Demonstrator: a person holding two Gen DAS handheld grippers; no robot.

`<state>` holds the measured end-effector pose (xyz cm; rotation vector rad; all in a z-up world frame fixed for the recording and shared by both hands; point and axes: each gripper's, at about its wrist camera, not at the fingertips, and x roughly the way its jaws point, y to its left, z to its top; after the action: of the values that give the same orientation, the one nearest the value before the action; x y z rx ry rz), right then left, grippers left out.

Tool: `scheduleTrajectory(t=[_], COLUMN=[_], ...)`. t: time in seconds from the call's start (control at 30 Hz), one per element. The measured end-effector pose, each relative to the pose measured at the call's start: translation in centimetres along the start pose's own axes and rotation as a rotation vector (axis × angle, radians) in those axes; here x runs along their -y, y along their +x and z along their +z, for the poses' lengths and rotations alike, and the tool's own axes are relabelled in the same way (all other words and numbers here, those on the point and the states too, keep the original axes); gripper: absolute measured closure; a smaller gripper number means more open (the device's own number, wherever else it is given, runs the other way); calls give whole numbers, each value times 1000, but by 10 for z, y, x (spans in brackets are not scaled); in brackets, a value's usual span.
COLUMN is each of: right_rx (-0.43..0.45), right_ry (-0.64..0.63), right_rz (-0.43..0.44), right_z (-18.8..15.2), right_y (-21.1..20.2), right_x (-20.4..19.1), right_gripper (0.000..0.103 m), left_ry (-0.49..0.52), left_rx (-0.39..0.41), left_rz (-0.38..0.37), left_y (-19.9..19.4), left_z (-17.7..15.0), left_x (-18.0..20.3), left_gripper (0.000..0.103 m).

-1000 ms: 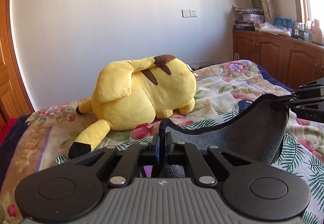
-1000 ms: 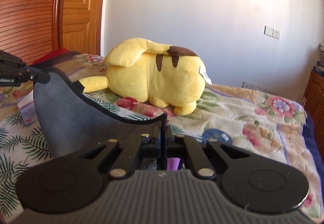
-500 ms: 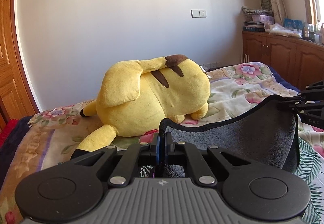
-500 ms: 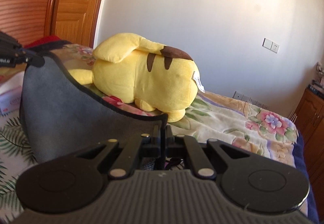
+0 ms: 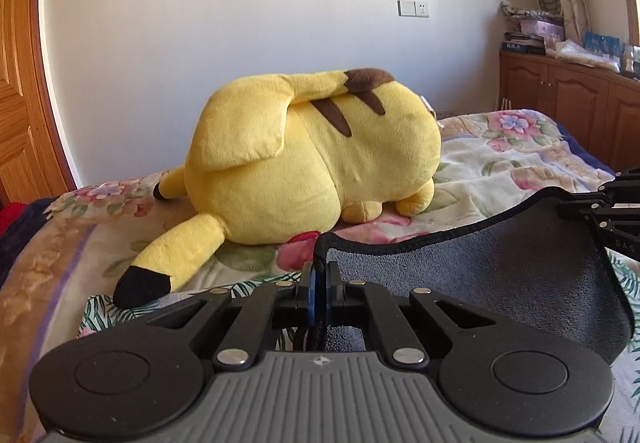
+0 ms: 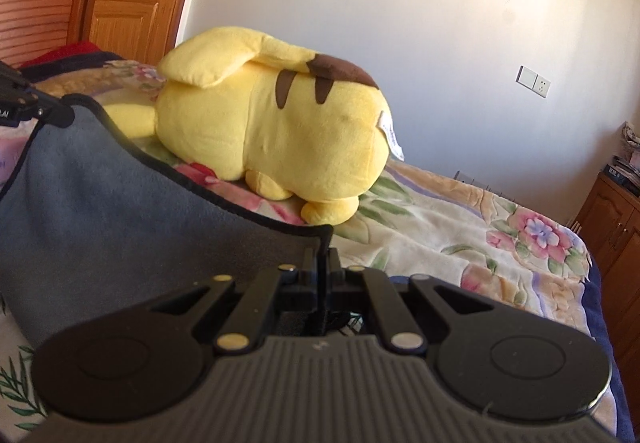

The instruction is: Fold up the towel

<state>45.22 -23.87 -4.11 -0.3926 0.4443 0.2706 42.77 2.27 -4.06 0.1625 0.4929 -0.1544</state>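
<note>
Left claw, lower centre of its view, is closed on a corner of the grey towel. Right claw is likewise clamped on another corner. The towel hangs stretched between them above the floral bed. A yellow plush toy lies mid-frame behind.

Plush toy on bed, behind towel

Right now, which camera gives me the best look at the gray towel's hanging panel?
The right wrist view: the gray towel fills its left half, its black-trimmed top edge running from the left gripper to the right gripper. The left wrist view shows a smaller panel, its lower part hidden behind the gripper body.
</note>
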Motion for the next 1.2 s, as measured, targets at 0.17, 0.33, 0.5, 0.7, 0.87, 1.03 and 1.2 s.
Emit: scheduleTrajectory(t=[0.17, 0.33, 0.5, 0.7, 0.87, 1.03, 1.2], right_rx=[-33, -85, -103, -109, -132, -115, -99], right_ry=[1, 6, -3, -8, 2, 17, 65], right_rz=[3, 6, 0, -2, -5, -3, 28], right_z=[-14, -28, -34, -34, -35, -34, -23], right_y=[15, 30, 36, 40, 42, 27, -3], right_x=[-5, -9, -10, -12, -10, -6, -3], right_gripper=[99, 99, 99, 99, 85, 52, 52], left_ry=[-12, -11, -11, -9, -18, -28, -63], left_rx=[-41, -67, -67, -67, -59, -60, -55], left_rz=[-3, -3, 1, 19, 25, 19, -1], left_y=[20, 34, 38, 39, 35, 21, -8], left_z=[-12, -23, -26, -25, -25, -25, -22], left_x=[0, 2, 2, -1, -4, -3, -2], left_gripper=[103, 103, 103, 103, 97, 84, 76])
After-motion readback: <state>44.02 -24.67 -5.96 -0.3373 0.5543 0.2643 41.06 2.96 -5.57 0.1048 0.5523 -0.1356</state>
